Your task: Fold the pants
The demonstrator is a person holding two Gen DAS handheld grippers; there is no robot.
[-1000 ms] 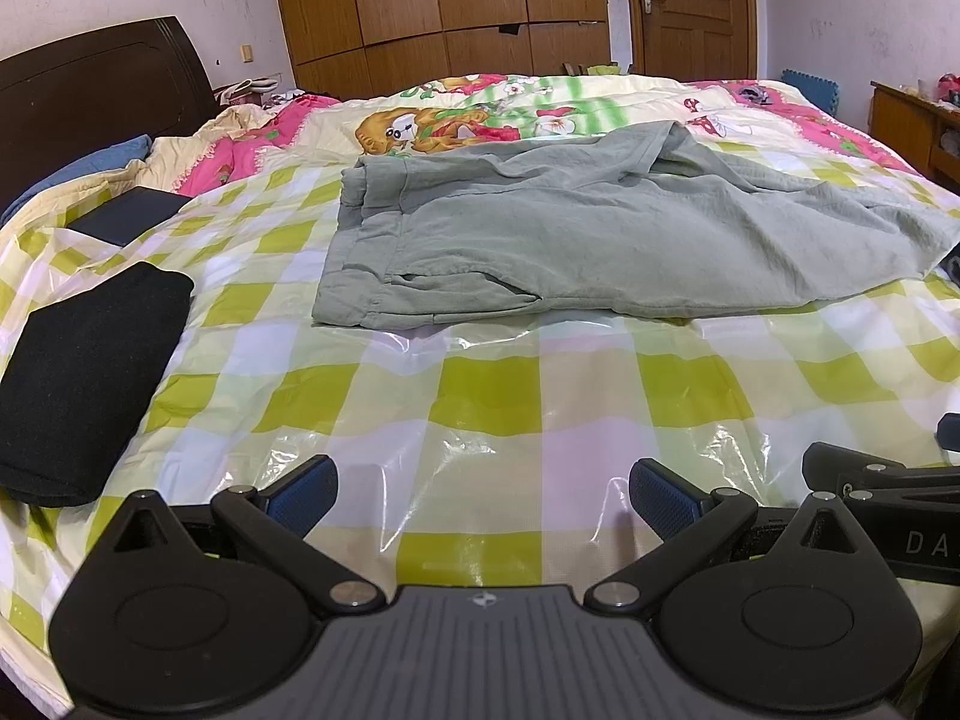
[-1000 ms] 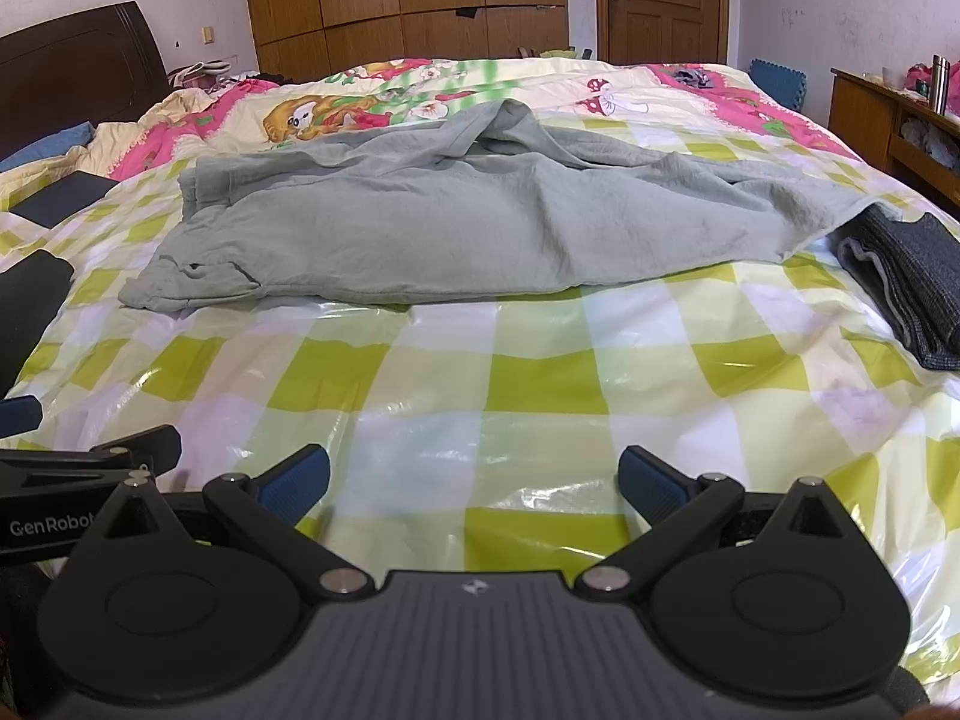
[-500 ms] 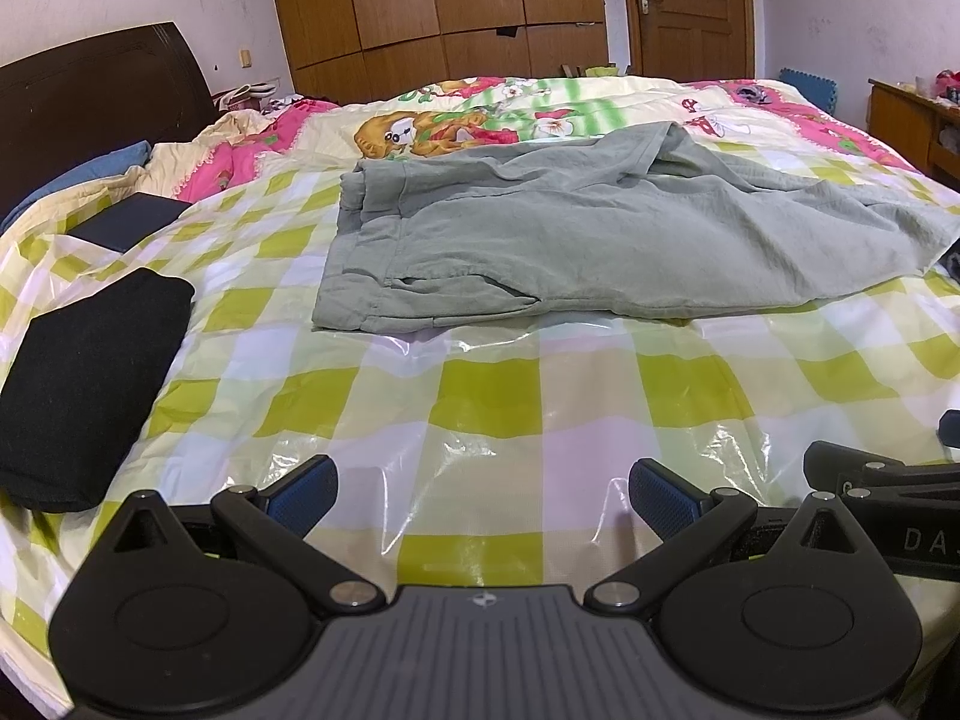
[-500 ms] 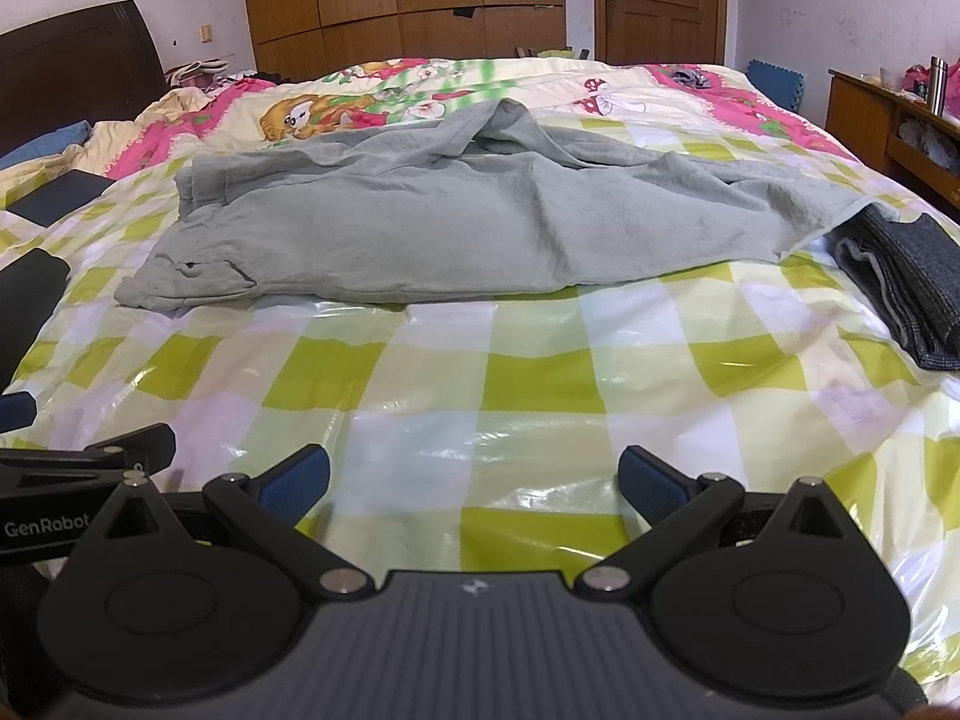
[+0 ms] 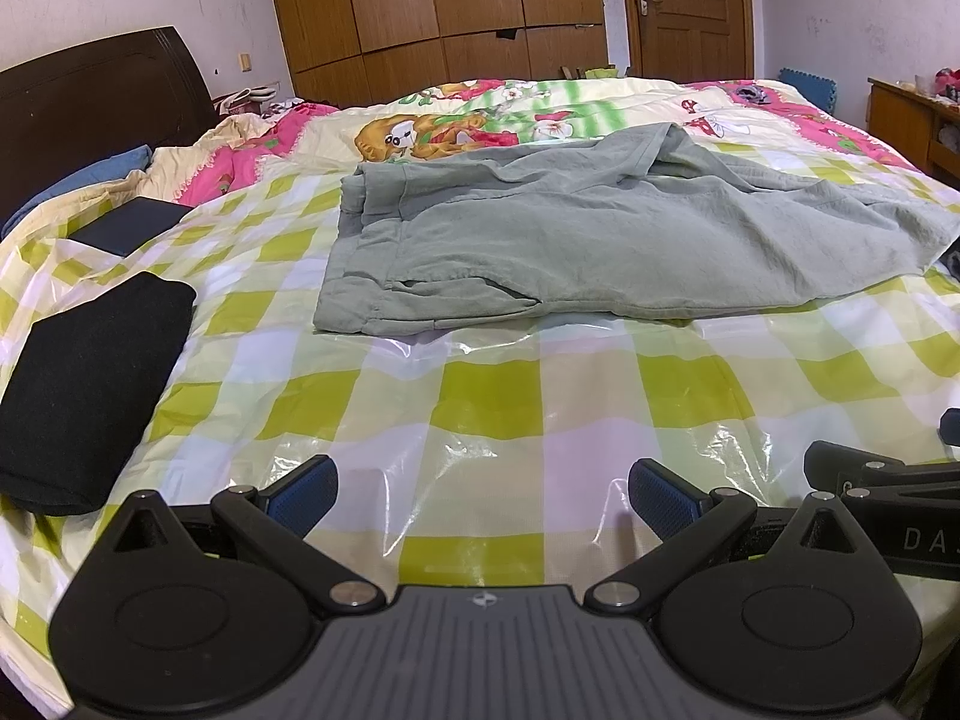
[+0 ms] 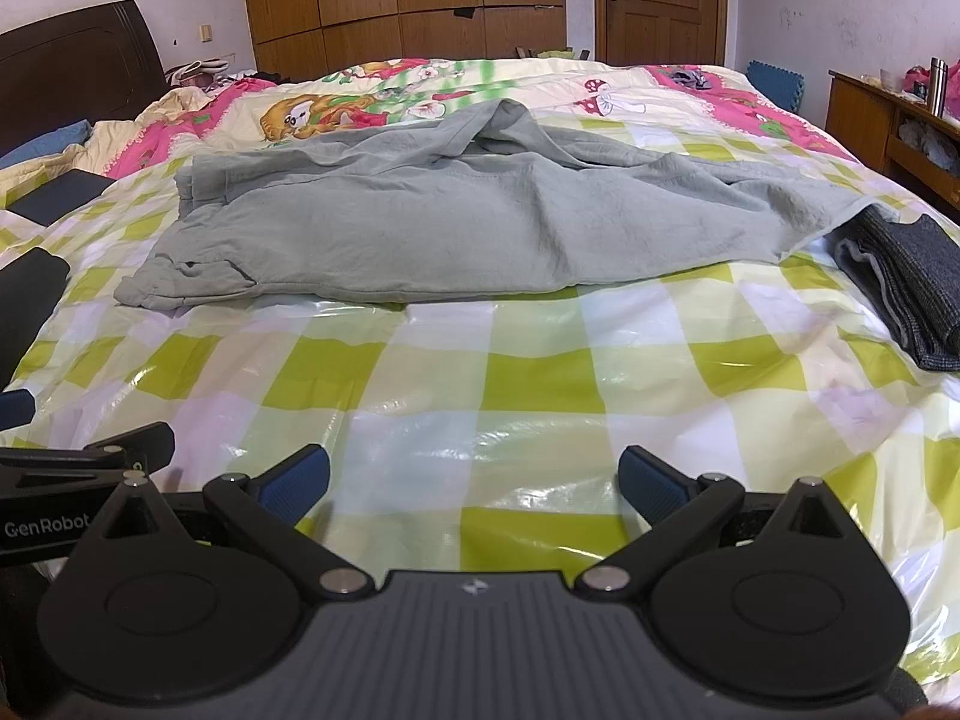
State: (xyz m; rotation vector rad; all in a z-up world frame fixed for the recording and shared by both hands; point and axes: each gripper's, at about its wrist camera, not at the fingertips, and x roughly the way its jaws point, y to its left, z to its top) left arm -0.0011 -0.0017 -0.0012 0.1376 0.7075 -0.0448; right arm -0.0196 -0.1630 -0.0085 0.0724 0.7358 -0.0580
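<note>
Grey pants [image 5: 606,240] sprawl across a plastic-covered checked bed [image 5: 492,396] facing wooden wardrobes [image 5: 432,6].

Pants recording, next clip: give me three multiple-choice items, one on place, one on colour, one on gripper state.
1. Where is the black folded cloth relative to the pants?
A. left of them
B. on top of them
C. under them

2. What colour are the pants?
A. pink
B. grey-green
C. navy

3. How do the grippers stand?
A. both shut on the pants
B. one shut
C. both open, holding nothing

Key:
1 A, the black folded cloth lies apart, left of the pants.
2 B, plainly grey-green.
3 C, the left gripper and right gripper gape over bare bedcover.
</note>
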